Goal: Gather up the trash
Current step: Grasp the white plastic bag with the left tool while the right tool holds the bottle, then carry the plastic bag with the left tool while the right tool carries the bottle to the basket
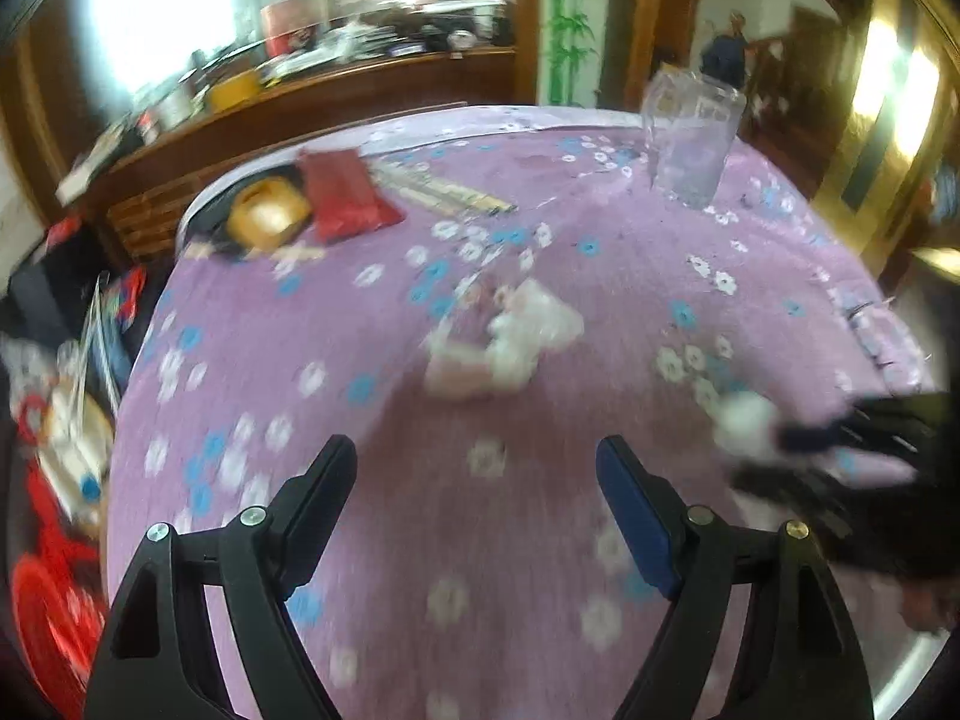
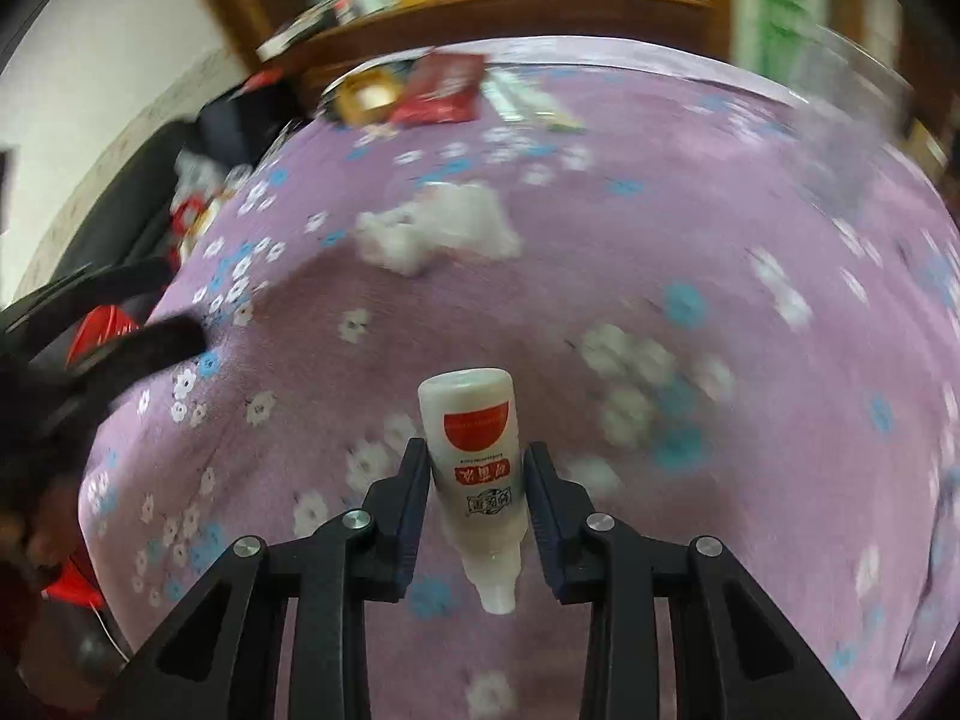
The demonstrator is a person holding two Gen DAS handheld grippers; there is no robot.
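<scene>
A round table under a purple flowered cloth (image 1: 540, 510) is seen from both wrist cameras; much of both pictures is smeared by blur. Broad bare cloth lies in front of and between the two grippers. The far left rim is crowded by a yellow box (image 1: 267, 216), a red packet (image 1: 348, 195) and a strip of flat patterned sticks (image 1: 444, 189), all close together. A clear plastic jar (image 1: 690, 138) stands upright near the far right rim. Beyond the left rim, red and white clutter (image 1: 54, 480) is seen lower down.

The left gripper (image 1: 477, 471) is held spread wide above the cloth, with nothing between its fingers. A heap of crumpled white tissue (image 1: 510, 342) lies near the middle of the table, ahead of it and clearly apart.

The right gripper (image 2: 477, 468) is pinched on a small white bottle with a red label (image 2: 474, 450), which is held with its nozzle pointing back toward the camera. In the right wrist view the tissue heap (image 2: 444, 228) lies further ahead, slightly left
</scene>
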